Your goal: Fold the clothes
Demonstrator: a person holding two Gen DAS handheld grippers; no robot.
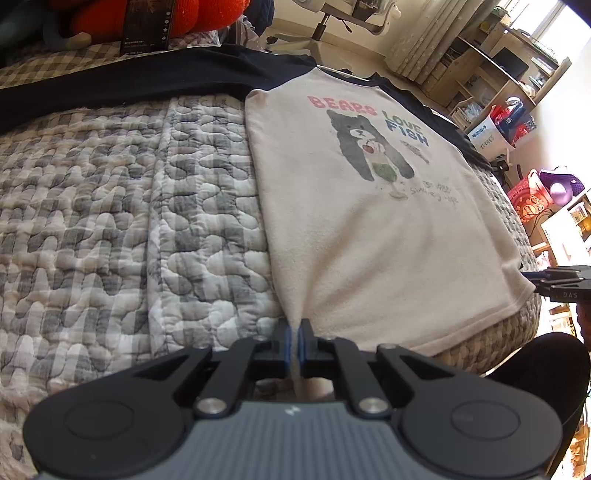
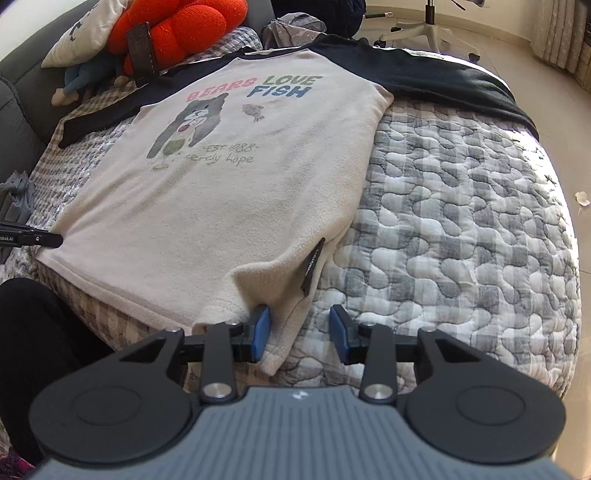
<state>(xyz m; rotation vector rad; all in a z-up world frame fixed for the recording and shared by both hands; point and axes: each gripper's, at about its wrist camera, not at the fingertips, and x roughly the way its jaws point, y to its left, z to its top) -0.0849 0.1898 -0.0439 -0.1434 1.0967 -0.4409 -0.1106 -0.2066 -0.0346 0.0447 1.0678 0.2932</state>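
Observation:
A cream raglan shirt (image 1: pixel 351 221) with navy sleeves and a bear print lies flat, front up, on the quilted bed. My left gripper (image 1: pixel 297 338) is shut on the hem at one bottom corner, with the fabric pinched between its blue pads. In the right wrist view the same shirt (image 2: pixel 221 192) reaches to my right gripper (image 2: pixel 300 334), whose jaws stand apart around the other bottom corner. That corner is rumpled; one pad touches it and the other is clear of it. A black tag (image 2: pixel 312 266) shows on the side seam.
The grey checked quilt (image 2: pixel 461 221) covers the bed. An orange plush (image 2: pixel 177 33) and a pillow lie at its far end. An office chair (image 2: pixel 424 26) stands on the floor beyond. Shelves (image 1: pixel 498 74) and boxes stand to one side. A person's dark-clothed leg (image 2: pixel 33 332) is by the bed edge.

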